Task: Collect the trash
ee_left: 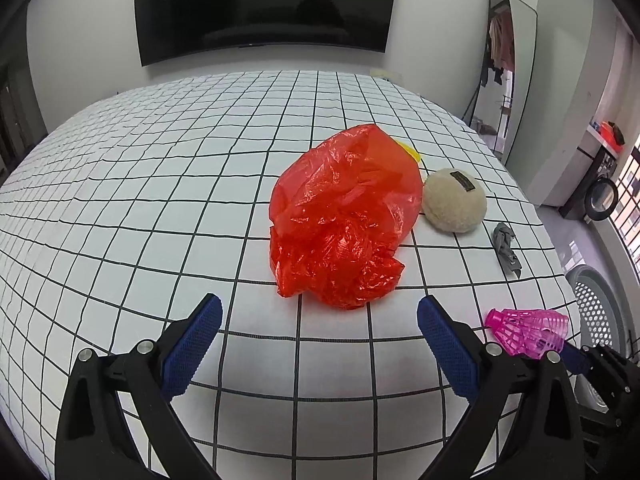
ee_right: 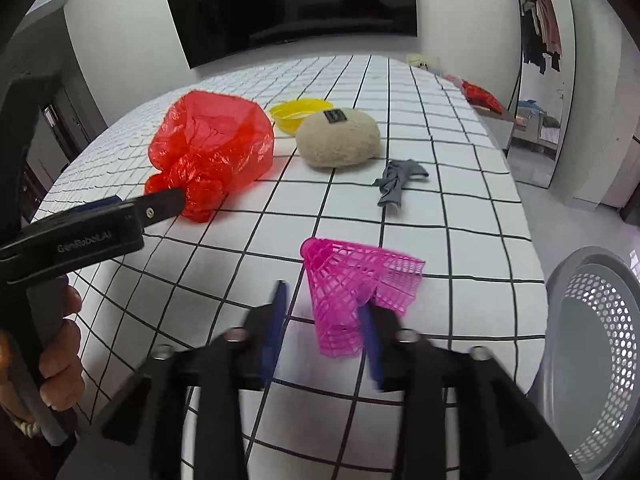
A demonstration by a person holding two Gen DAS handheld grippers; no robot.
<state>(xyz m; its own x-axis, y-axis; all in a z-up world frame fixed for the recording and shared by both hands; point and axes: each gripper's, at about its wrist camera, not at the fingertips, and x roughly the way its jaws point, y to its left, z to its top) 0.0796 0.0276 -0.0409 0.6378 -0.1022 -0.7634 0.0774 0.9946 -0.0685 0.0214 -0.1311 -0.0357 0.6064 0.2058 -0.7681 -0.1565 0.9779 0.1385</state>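
Left gripper (ee_left: 318, 316) jaws are spread wide, aimed at the red plastic bag (ee_left: 344, 216) lying on the grid-sheeted bed (ee_left: 160, 184); right gripper (ee_right: 324, 308) jaws are part spread, the pink shuttlecock (ee_right: 352, 284) seen touching its right finger, grip uncertain; grey basket (ee_right: 596, 320) is seen beside the bed.

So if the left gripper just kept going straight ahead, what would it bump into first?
Most likely the red plastic bag. The left gripper has its jaws wide open and the crumpled bag lies on the checked bed just beyond them, nothing in between. How far exactly is hard to tell.
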